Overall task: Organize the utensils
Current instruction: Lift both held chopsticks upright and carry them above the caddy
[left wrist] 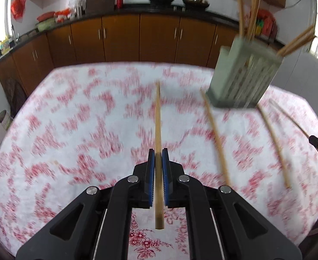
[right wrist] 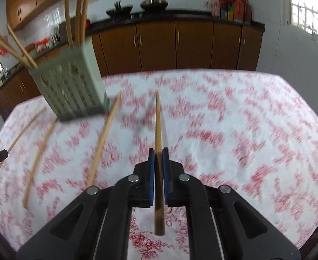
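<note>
Looking along the left hand-held gripper (left wrist: 158, 155), its blue pads were pinching one chopstick (left wrist: 158, 117) lengthwise, the tip pointing toward the far edge of the bench (left wrist: 61, 119) and the butt end sticking out behind the pads. The green slotted holder (left wrist: 243, 75) stood near the far right corner, several chopsticks already upright in it. Three loose chopsticks (left wrist: 216, 138) lay on the flowered cloth near it, on its near side. The picture was blurred.

From the right wrist view, the right hand-held gripper (right wrist: 158, 155) likewise pinched a chopstick (right wrist: 158, 121) between its pads. The holder (right wrist: 72, 86) sat toward the far left, the loose sticks (right wrist: 103, 138) strewn on its near side.

Judging by this, the carrying step was in hand: each stick was gripped but not yet stowed. The next move likely called for tipping each stick upright over the holder's open top before letting go.
</note>
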The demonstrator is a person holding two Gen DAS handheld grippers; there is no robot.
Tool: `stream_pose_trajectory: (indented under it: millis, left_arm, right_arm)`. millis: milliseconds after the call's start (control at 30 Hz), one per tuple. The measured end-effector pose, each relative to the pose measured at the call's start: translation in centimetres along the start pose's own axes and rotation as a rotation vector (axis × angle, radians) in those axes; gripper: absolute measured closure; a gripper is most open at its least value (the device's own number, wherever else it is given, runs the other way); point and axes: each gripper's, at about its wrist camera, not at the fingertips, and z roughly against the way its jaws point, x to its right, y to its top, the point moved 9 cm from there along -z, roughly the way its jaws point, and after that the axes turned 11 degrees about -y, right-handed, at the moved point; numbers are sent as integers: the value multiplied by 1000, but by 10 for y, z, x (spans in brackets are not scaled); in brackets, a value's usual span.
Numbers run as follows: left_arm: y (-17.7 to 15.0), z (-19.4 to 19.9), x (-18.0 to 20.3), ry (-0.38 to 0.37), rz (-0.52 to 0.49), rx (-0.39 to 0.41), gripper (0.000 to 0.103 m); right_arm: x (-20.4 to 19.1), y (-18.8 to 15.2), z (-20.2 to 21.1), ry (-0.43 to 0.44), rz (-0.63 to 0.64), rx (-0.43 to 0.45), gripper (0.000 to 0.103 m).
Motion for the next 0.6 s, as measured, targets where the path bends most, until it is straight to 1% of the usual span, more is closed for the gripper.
stream_pose_trajectory:
  millis: [167, 333, 467, 600]
  left_arm:
    - [39, 40, 8, -28, -1, 121, 96]
    - [70, 67, 13, -59, 23, 214, 96]
    - [86, 81, 20, -63, 12, 263, 96]
    - [92, 85, 23, -58, -2, 277, 96]
  right_arm:
    - [8, 34, 32, 17, -29, 98, 95]
    - [14, 59, 57, 35, -56, 182, 95]
    - [17, 69, 69, 41, -67, 217, 95]
    - [18, 75, 72, 37, -68, 229, 95]
